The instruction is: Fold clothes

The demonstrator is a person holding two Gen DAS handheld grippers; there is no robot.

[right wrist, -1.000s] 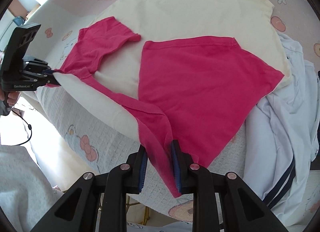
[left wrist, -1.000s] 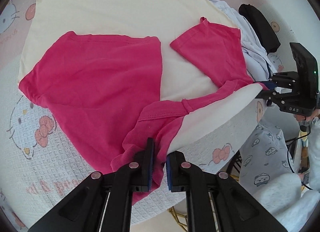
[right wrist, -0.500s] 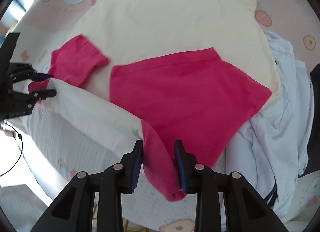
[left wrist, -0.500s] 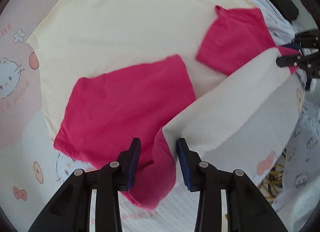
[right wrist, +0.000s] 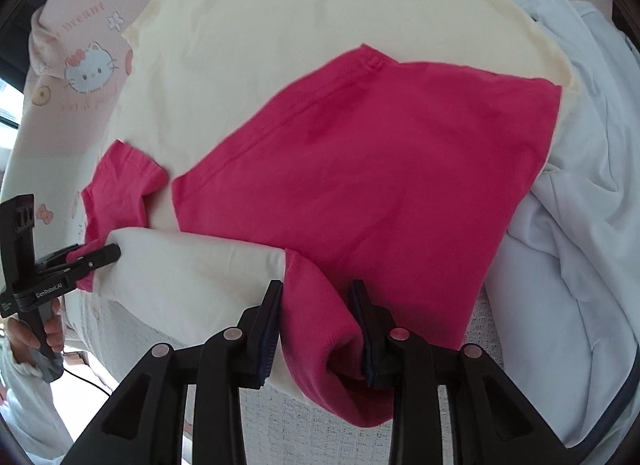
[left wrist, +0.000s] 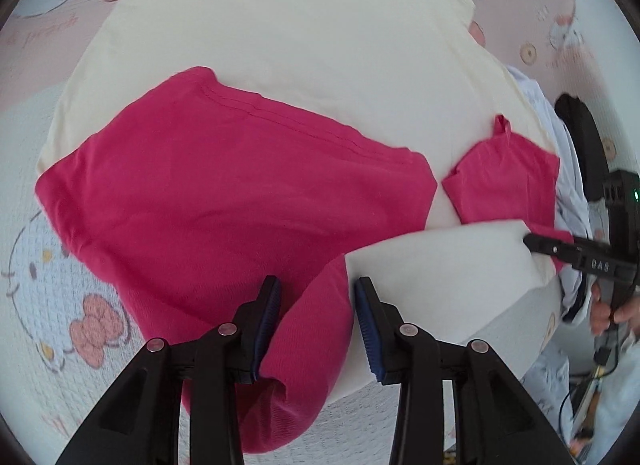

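Cartoon-print bedspread (left wrist: 60, 305) with a cream sheet (left wrist: 300, 45) on top. Pink shirt (left wrist: 224, 201) lies on the sheet. Left gripper (left wrist: 316, 317) and right gripper (right wrist: 316, 321) both wide open, shirt folds between the pads.

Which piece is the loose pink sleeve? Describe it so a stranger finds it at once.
Start at the big cream garment spread on the patterned cover. Two pink patches lie on it: the wide shirt body and, right of it in the left wrist view, the pink sleeve. It is by far the smaller patch.
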